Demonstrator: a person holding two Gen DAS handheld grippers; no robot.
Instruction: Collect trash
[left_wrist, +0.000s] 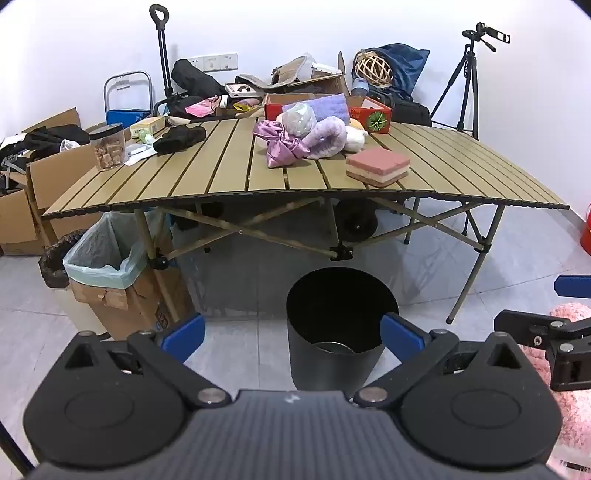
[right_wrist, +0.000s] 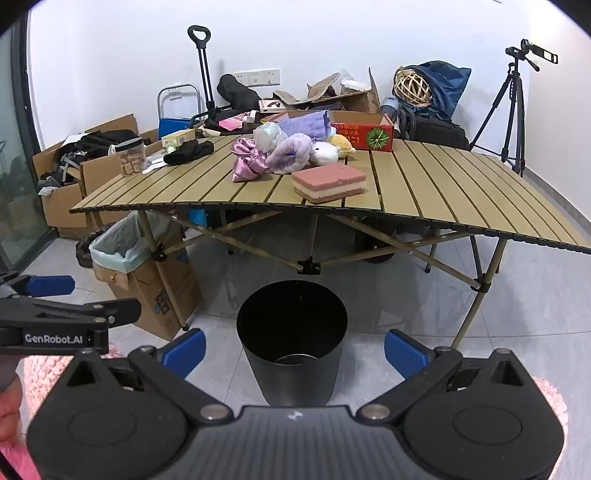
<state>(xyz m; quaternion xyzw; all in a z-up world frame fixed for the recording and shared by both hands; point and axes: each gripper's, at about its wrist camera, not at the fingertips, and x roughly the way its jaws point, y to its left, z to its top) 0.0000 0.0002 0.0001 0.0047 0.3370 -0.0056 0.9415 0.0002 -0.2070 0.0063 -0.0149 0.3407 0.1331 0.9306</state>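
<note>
Trash candidates all lie on the worktop, far of and above both tools; nothing is held yet. Left tool: blue pads spread wide, empty, pitched downward. Right tool: same, spread wide, empty. The two sit side by side, each visible at the edge of the other's view.

Directly ahead of both, on the floor near the worktop's front edge: black bin, upright, mouth open, between the pads in both views but not touched.

Beyond and higher: pink layered sponge block at the near edge, slightly right of centre, long axis running left-right. Behind it a heap: pink satin cloth, lilac plush, crumpled clear bag. Which items count as trash I cannot tell for certain; the bag is my best guess.

Judgement: heap sits near centre for both, marginally closer to the right tool. Coming move needs a lift up and forward over the bin
</note>
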